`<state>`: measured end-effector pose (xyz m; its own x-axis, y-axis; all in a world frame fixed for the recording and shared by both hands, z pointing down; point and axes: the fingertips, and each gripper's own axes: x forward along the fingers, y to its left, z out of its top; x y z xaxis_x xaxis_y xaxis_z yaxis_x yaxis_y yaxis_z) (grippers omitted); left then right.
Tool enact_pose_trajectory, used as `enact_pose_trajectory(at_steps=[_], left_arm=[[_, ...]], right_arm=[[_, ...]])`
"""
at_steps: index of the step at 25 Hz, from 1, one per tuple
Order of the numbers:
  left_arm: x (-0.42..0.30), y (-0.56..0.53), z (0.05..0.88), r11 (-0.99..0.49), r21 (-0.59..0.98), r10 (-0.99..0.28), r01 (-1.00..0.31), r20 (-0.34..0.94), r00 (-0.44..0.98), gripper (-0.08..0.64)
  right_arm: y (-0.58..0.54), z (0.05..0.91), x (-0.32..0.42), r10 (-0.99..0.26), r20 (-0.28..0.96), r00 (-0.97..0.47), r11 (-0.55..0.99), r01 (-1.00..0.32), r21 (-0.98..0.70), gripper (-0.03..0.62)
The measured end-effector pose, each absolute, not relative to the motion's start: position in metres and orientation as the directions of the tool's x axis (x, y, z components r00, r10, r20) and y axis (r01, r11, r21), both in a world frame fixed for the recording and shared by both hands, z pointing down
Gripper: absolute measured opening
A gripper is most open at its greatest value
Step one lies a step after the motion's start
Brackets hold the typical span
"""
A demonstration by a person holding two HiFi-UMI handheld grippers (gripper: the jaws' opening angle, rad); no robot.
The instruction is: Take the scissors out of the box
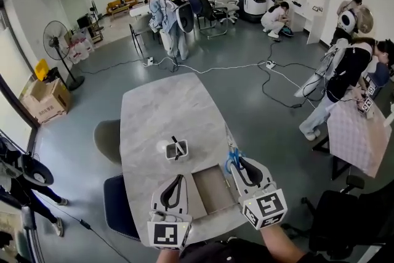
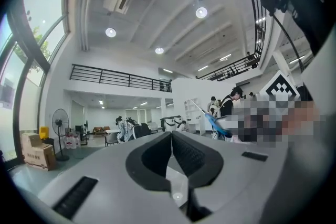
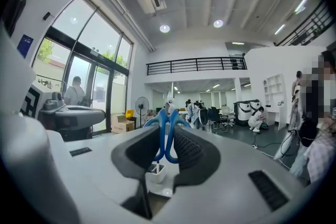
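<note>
"Left of the box [image 1: 212, 189], what is the left gripper [image 1: 177, 178] doing?"

"Very little. Its fingers [image 2: 152, 157] are pressed together with nothing between them, above the worktop [image 1: 166, 108]. Beyond the box stands a small white holder [image 1: 176, 149]."

"And right of the box?"

"The right gripper [image 1: 241, 162] has its fingers [image 3: 190, 150] clamped on the blue scissors [image 3: 165, 134]. The scissors are lifted just beside the box's far right corner, outside it."

"Where is the hold?"

"On the two handle loops, squeezed side by side, with the blades pointing away from the gripper."

"How will they handle?"

"Light and stiff, I'd judge. The plastic loops look smooth, so the scissors could pivot or slide in a loose grip. Pinching both loops together should keep the blades shut."
</note>
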<state>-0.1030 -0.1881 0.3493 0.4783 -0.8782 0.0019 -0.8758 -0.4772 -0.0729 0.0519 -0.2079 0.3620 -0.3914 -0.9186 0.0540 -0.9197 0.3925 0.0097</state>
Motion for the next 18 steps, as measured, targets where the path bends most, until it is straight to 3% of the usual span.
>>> enact_pose_trajectory(at_steps=[9,18], left_arm=[[-0.113,-0.178,0.314,-0.436,-0.07,-0.891,-0.897,-0.108,0.441,0.017],[-0.116,-0.176,0.323,-0.439,-0.054,-0.893,-0.897,-0.086,0.442,0.017]], right_arm=[[-0.194,0.328,0.051,-0.914,-0.06,-0.402,0.402,-0.916,0.021,0.08],[-0.194,0.325,0.039,-0.904,-0.077,-0.42,0.419,-0.907,0.033,0.08]])
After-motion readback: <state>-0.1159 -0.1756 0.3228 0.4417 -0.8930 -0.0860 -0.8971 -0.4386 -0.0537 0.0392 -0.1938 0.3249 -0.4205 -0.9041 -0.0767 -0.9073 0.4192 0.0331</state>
